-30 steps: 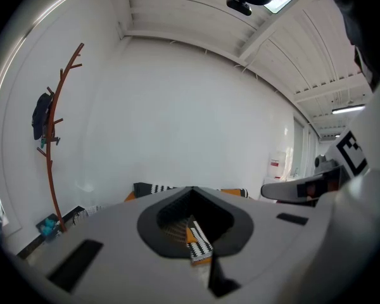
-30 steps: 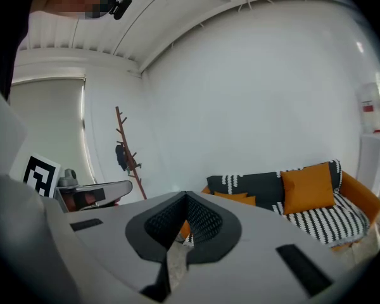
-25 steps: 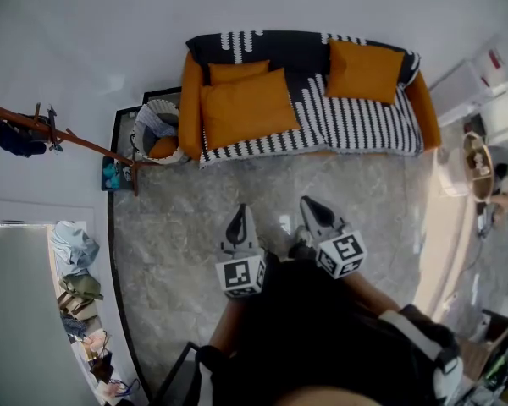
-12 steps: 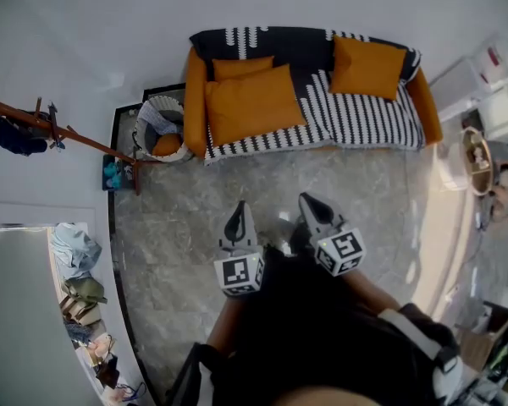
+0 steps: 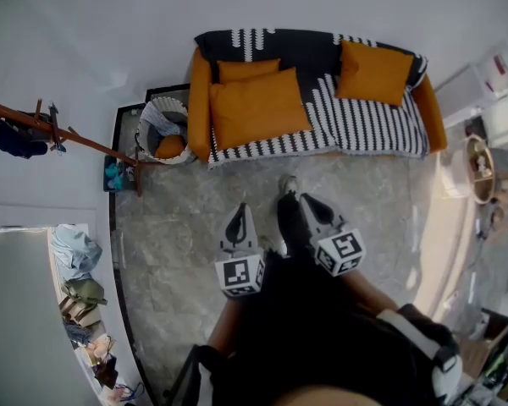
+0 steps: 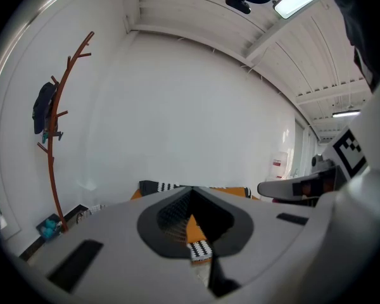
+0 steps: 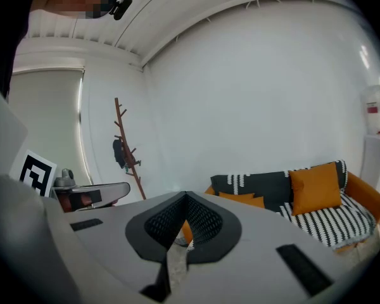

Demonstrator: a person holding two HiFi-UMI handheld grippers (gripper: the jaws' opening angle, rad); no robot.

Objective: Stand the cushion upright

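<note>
Two grippers show in the head view, and both are well apart from the work. Your left gripper (image 5: 239,218) and right gripper (image 5: 310,206) hang over the grey floor (image 5: 178,227) and point toward the sofa (image 5: 364,121). The large cushion (image 5: 258,108) lies down on the left part of the seat, beside the orange armrest. I judge this is the one you must stand up. Behind it a small cushion (image 5: 248,69) rests against the backrest. The cushion at the right end (image 5: 374,72) looks already upright. A basket (image 5: 157,117) stands on the floor just beside the sofa, and a coat rack (image 5: 59,138) is further left.

In the left gripper view, the fingers (image 6: 168,217) are pressed together and nothing is between them. Through the notch behind their tips you see only a little orange and a piece of the striped cover. Above them a thin strip of the sofa appears.

In the right gripper view, these fingers (image 7: 206,223) are also closed and empty. The sofa stands to the right of them, with the right-end cushion clear to see. The large cushion is mostly hidden behind the gripper body.

So, in my judgement, no part of the task is done. You have yet to come near the sofa, open the fingers, take the large cushion by an edge and lean it up against the backrest.
</note>
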